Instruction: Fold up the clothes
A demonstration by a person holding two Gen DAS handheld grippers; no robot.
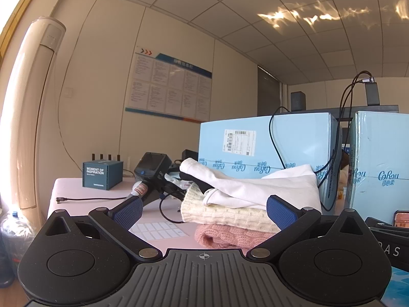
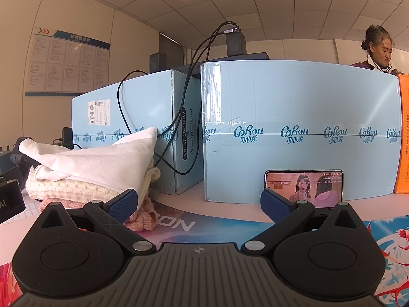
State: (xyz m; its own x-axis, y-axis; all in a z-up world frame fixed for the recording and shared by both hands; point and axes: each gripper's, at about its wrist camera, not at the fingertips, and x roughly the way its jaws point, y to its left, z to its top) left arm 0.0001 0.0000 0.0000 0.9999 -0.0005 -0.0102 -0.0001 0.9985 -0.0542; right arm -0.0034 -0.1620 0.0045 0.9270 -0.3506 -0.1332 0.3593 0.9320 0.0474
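Stack of clothes (image 1: 245, 204) on the table (image 1: 76, 189), before the blue boxes (image 2: 294, 128). Left gripper (image 1: 204, 213) and right gripper (image 2: 199, 204): fingers apart, empty. Top white garment (image 2: 97, 163) probably soft, light, limp; take it by an edge or corner.

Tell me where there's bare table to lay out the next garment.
Bare patches: between the clothes stack and the dark box, by the sticker sheet; on the printed mat before the phone. Crowded behind the stack.

2 low tabletop views, facing boxes (image 1: 268, 143), sharing clothes stack (image 2: 89, 176)
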